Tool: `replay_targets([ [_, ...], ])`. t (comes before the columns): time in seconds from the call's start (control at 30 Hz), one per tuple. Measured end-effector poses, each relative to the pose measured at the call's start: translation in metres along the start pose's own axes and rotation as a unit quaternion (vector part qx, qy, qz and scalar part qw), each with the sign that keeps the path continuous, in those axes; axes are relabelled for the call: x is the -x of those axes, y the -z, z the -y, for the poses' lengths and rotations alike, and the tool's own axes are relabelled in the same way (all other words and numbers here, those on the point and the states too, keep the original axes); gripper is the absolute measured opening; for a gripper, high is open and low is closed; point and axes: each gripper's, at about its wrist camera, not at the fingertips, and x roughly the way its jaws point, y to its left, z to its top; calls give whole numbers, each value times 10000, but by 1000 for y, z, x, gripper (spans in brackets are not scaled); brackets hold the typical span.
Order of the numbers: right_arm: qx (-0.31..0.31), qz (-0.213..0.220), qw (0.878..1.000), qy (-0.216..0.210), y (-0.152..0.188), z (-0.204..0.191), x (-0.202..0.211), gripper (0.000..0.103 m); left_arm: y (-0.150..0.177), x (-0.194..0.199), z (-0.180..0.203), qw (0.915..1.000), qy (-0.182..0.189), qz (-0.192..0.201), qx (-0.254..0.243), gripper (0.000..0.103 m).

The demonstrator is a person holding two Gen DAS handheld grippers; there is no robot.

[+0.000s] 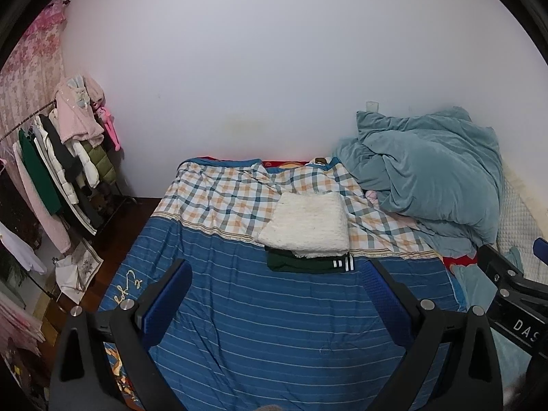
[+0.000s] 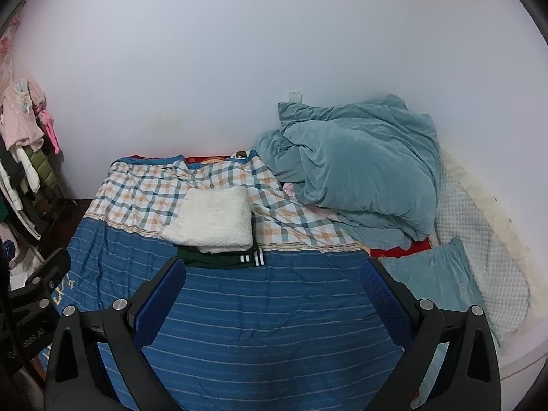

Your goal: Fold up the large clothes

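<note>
Both the left gripper (image 1: 275, 282) and the right gripper (image 2: 274, 279) hover with jaws released and empty; the folded white sweater (image 1: 306, 224) lies ahead, nearer the left one.

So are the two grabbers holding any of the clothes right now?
No, neither holds anything. The left gripper and the right gripper are both wide open above the blue striped bedspread. The folded white sweater sits on the dark green clothes, untouched.

Blue striped sheet (image 1: 274, 308) lies bare before folded stack (image 1: 306, 226).
</note>
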Motion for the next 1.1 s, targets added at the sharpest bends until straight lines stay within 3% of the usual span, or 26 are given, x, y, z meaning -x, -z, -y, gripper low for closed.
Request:
replay_targets([
  [1.1,-95,93,9998,-154,-5,0,0,103,-8,16,-1,9998,-96,192,57,102],
])
